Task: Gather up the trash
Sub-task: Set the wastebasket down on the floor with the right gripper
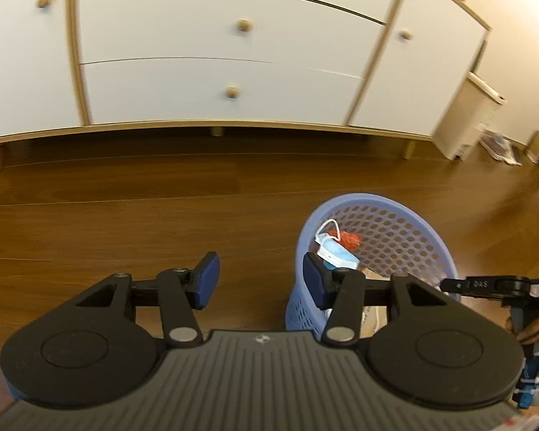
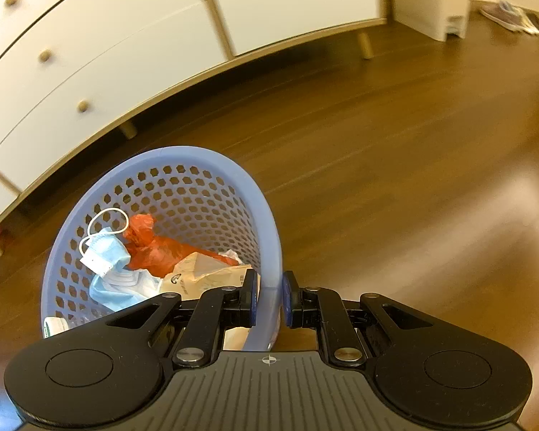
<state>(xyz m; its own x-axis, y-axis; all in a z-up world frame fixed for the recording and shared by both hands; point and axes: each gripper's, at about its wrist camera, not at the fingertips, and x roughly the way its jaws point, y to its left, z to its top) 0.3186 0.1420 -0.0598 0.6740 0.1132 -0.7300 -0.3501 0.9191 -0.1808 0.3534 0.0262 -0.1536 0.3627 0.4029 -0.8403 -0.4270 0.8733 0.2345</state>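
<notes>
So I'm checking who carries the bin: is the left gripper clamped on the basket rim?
No, the left gripper is open beside the blue basket; the right gripper pinches the rim.

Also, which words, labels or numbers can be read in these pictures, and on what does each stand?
"DAS": on a black link of the right gripper, seen in the left wrist view; the mark before it is unclear.
Crumpled carton in the basket: a round logo and print, too blurred to read.
White bin by the wall: a label, too small to read.
</notes>
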